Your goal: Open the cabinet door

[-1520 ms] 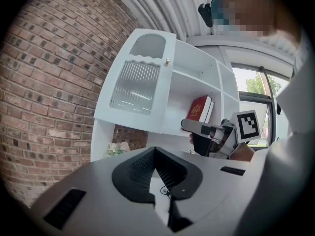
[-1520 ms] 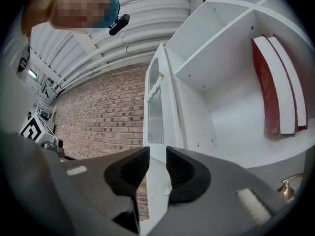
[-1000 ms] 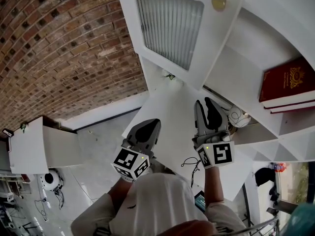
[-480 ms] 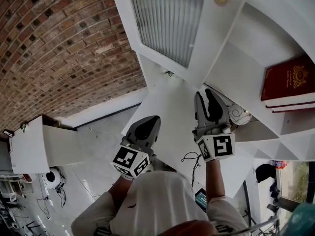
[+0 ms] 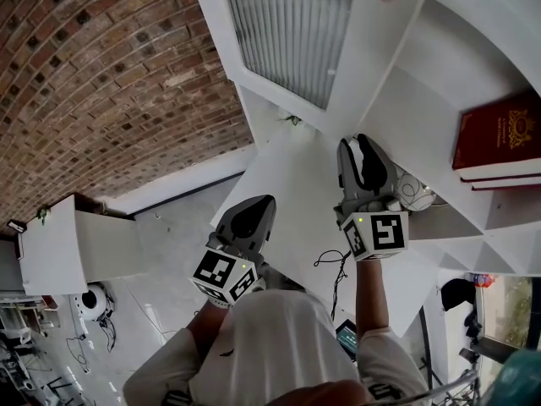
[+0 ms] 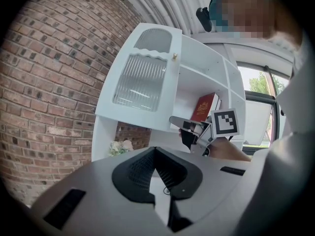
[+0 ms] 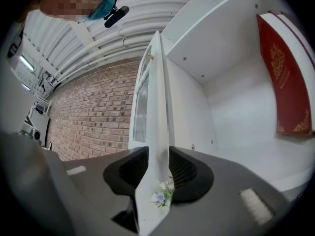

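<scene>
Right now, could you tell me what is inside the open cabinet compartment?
Two red books stand at its right side; what else shows is bare white. The open cabinet door covers its left part in the left gripper view.

No readable text, number or brand in any view. Red book point(image 5: 499, 138) in the open cabinet compartment: gold emblem and gold corner ornaments on the cover, seen best in the right gripper view point(image 7: 284, 77), no legible lettering. Its white page edges are blank. Right marker cube point(image 5: 378, 233) and left marker cube point(image 5: 224, 276): black-and-white square coded patterns only, no letters or digits. The right cube's pattern also faces the left gripper view point(image 6: 225, 122).
</scene>
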A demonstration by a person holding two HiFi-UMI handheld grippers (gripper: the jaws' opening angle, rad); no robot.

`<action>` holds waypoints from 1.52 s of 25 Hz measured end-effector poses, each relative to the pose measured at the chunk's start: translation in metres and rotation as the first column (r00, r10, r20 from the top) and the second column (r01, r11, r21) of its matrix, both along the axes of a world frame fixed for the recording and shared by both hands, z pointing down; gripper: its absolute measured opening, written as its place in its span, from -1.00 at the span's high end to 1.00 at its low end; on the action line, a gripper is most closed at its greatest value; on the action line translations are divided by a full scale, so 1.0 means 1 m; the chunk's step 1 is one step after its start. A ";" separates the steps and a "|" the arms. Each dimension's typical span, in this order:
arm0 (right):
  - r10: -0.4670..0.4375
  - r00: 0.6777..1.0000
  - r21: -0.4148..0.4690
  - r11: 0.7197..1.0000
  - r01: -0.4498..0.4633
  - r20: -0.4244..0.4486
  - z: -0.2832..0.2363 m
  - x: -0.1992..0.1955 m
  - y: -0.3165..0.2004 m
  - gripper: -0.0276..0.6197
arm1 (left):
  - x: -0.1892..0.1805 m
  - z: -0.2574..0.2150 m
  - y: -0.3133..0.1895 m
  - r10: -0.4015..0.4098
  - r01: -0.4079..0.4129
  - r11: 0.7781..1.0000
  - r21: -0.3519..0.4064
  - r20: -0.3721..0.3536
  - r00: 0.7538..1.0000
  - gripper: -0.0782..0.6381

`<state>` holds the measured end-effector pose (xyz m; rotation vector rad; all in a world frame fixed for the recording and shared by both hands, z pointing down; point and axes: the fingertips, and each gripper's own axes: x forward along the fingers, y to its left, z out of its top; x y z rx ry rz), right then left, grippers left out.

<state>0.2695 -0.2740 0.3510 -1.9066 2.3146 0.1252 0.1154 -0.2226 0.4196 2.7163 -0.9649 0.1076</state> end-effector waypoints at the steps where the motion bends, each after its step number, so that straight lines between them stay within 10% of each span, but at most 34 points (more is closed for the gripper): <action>1: 0.002 1.000 0.001 1.000 -0.002 0.000 -0.001 0.000 -0.002 0.53 | -0.001 0.000 0.000 -0.002 0.002 1.000 0.000 0.000 1.000 0.76; 38: 0.074 0.997 -0.052 0.996 -0.073 0.007 0.002 -0.010 -0.007 0.59 | -0.049 -0.008 0.026 -0.033 0.033 0.999 0.017 -0.009 0.999 0.76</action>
